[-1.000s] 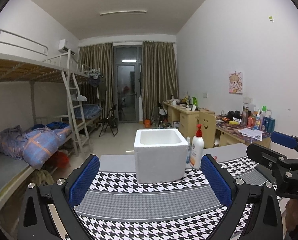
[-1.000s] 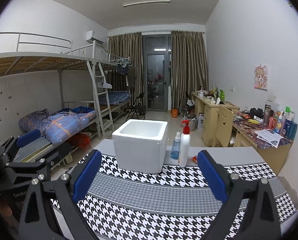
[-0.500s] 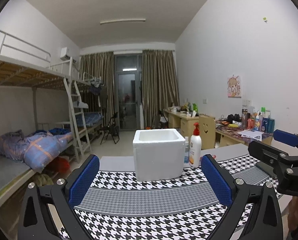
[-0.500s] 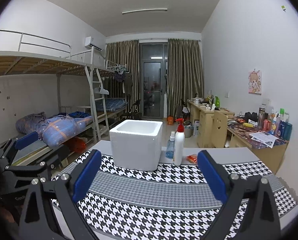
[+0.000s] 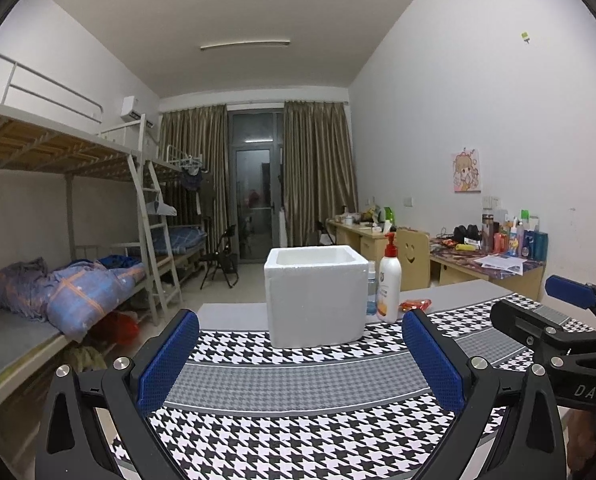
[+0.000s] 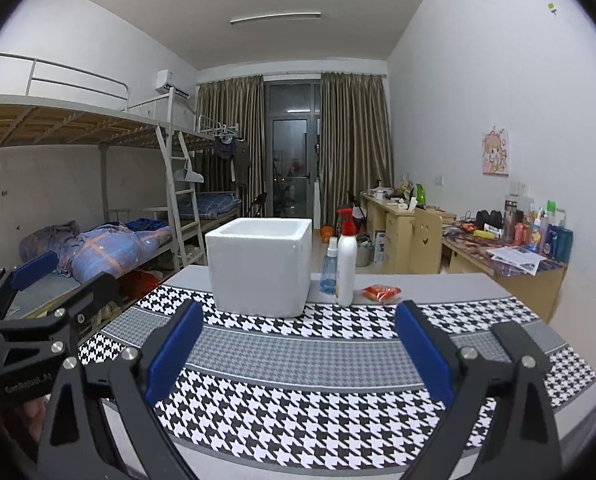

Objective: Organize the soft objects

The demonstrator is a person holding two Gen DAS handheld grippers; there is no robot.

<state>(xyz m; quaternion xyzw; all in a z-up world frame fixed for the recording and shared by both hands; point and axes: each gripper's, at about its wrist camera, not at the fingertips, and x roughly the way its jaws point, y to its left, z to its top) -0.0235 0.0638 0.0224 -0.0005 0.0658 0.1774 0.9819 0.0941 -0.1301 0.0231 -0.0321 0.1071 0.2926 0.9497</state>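
Hovering level before the white foam box (image 5: 315, 296), we hold our left gripper (image 5: 299, 360) and right gripper (image 6: 296, 350) spread wide, both gripping nothing.

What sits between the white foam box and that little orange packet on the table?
Two bottles: a small clear blue spray bottle beside the white foam box, then a taller white pump bottle, then the orange packet. The right wrist view shows it best.

A dormitory room: bunk beds (image 5: 78, 168), study desks (image 6: 497, 256).
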